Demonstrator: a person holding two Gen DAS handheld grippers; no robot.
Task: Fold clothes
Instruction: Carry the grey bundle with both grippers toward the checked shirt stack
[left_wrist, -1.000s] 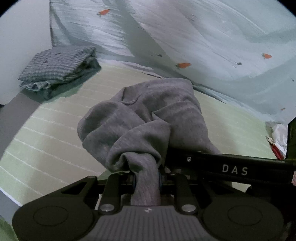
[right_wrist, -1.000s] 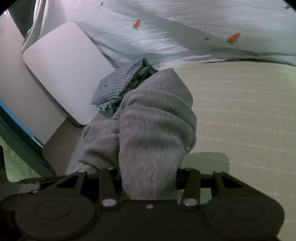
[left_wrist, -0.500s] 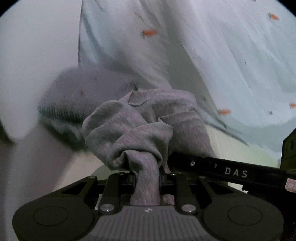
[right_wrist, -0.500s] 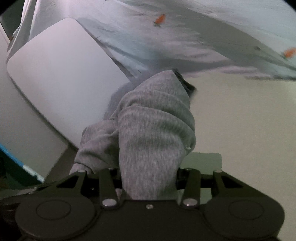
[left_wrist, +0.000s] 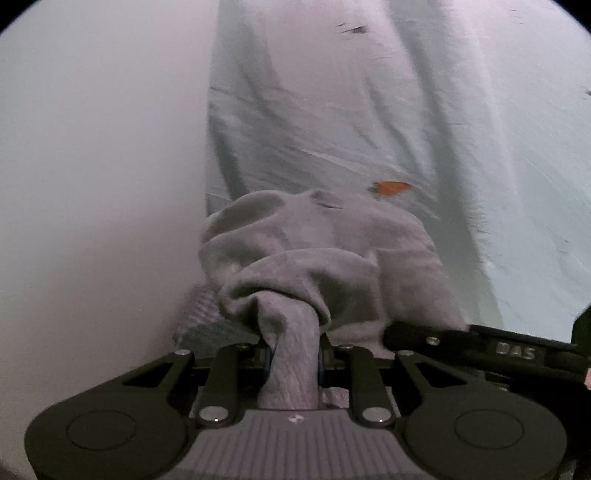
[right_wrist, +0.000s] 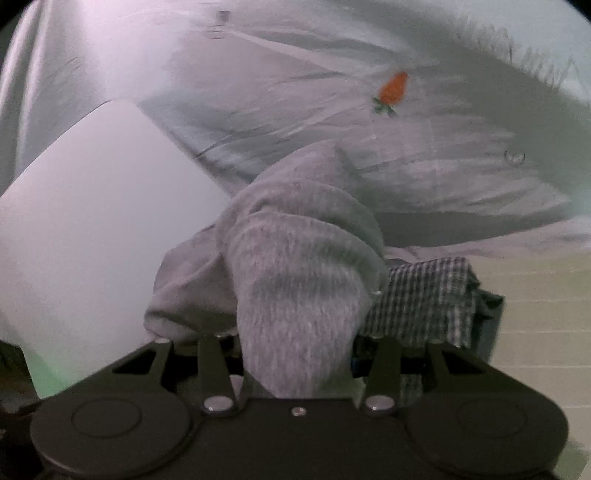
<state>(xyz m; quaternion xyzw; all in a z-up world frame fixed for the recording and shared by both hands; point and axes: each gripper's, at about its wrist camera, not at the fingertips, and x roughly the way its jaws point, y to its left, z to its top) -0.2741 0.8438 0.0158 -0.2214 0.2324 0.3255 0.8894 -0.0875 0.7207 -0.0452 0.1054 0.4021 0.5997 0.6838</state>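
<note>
A folded grey knit garment (left_wrist: 317, 254) is bunched in both grippers. My left gripper (left_wrist: 293, 354) is shut on one end of it; the cloth fills the gap between the fingers. My right gripper (right_wrist: 295, 343) is shut on the other end of the grey garment (right_wrist: 295, 266), which hides its fingertips. The right gripper's black body shows in the left wrist view (left_wrist: 480, 347). A folded blue-and-white checked garment (right_wrist: 424, 295) lies just below and beyond the grey one, with a strip showing in the left wrist view (left_wrist: 201, 314).
A pale blue quilt with carrot prints (left_wrist: 406, 110) is heaped behind, also in the right wrist view (right_wrist: 332, 92). A white pillow or board (right_wrist: 92, 221) stands at the left. The pale green striped mattress (right_wrist: 535, 314) runs to the right.
Both grippers have carried the grey garment forward and to the left, over the checked folded pile. The view is blurred by the motion. The grips are unchanged.
</note>
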